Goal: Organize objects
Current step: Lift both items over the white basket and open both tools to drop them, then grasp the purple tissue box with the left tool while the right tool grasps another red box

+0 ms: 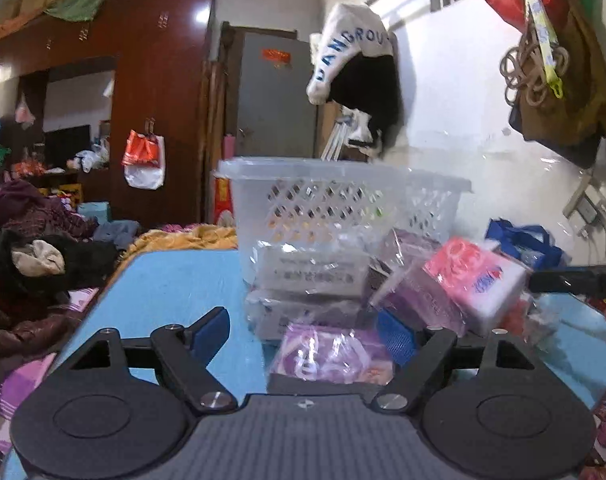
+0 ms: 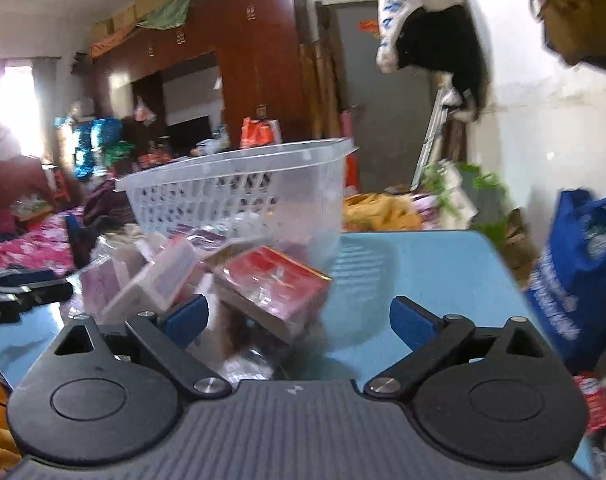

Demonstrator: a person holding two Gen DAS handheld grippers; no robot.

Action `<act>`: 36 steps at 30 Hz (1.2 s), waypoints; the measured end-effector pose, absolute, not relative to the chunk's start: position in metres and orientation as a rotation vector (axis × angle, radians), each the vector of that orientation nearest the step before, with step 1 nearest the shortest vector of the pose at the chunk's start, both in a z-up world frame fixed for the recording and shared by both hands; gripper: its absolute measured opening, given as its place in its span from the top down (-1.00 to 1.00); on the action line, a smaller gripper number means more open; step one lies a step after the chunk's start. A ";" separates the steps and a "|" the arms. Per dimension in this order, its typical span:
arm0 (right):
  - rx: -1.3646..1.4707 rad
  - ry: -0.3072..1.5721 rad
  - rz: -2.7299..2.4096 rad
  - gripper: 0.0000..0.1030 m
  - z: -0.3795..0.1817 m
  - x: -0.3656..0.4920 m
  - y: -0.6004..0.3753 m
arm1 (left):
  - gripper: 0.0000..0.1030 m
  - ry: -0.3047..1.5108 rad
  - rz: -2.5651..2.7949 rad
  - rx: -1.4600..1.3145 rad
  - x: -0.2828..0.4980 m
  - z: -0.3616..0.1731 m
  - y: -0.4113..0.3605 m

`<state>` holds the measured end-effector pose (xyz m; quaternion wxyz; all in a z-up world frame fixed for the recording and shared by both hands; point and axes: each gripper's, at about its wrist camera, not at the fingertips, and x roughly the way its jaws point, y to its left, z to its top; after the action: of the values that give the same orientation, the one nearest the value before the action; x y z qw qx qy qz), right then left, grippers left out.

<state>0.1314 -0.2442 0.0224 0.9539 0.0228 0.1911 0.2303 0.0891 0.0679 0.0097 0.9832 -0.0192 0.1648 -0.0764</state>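
A clear plastic basket (image 1: 315,200) (image 2: 239,192) stands on a blue table (image 1: 175,280) (image 2: 423,264). A heap of wrapped packets lies in front of it: grey-white boxes (image 1: 315,276), a pink and white pack (image 1: 467,276) and a purple packet (image 1: 331,354). My left gripper (image 1: 303,332) is open, with the purple packet low between its fingers; the left pad (image 1: 211,332) stands apart from it. My right gripper (image 2: 299,320) is open wide just before a red box (image 2: 275,280) that leans on pinkish packs (image 2: 159,276).
A blue bag (image 2: 583,264) (image 1: 523,240) stands at the table's right edge by the white wall. Piled clothes (image 1: 35,248) and a yellow cloth (image 1: 183,236) lie left of the table. A dark wooden wardrobe (image 1: 143,92) and a grey door (image 1: 275,96) are behind the basket.
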 end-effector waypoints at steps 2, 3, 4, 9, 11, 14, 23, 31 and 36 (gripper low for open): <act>0.038 0.408 0.466 -0.91 0.021 0.139 -0.242 | -0.64 0.345 -0.153 -0.015 0.089 0.003 0.066; 0.040 0.413 0.474 -0.90 0.021 0.140 -0.241 | -0.64 0.350 -0.148 -0.007 0.089 0.002 0.064; 0.032 0.417 0.478 -0.88 0.021 0.141 -0.240 | -0.64 0.350 -0.150 -0.006 0.089 0.001 0.064; 0.008 0.422 0.504 -0.85 0.014 0.140 -0.237 | -0.64 0.365 -0.174 0.018 0.088 -0.002 0.059; 0.018 0.408 0.519 -0.83 0.007 0.135 -0.241 | -0.64 0.370 -0.192 0.031 0.087 -0.004 0.055; 0.013 0.397 0.536 -0.68 0.007 0.131 -0.242 | -0.64 0.375 -0.214 0.050 0.083 -0.006 0.049; -0.023 0.339 0.553 -0.42 0.009 0.122 -0.237 | -0.47 0.372 -0.202 0.098 0.077 -0.010 0.039; -0.007 0.276 0.531 -0.34 0.011 0.115 -0.242 | -0.44 0.319 -0.186 0.064 0.066 -0.006 0.051; 0.006 0.240 0.510 -0.33 0.012 0.111 -0.243 | -0.44 0.277 -0.163 0.028 0.062 0.001 0.064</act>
<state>0.1113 -0.2435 0.0125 0.9606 0.0029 0.1182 0.2515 0.0616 0.0638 0.0014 0.9870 0.0139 0.1378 -0.0810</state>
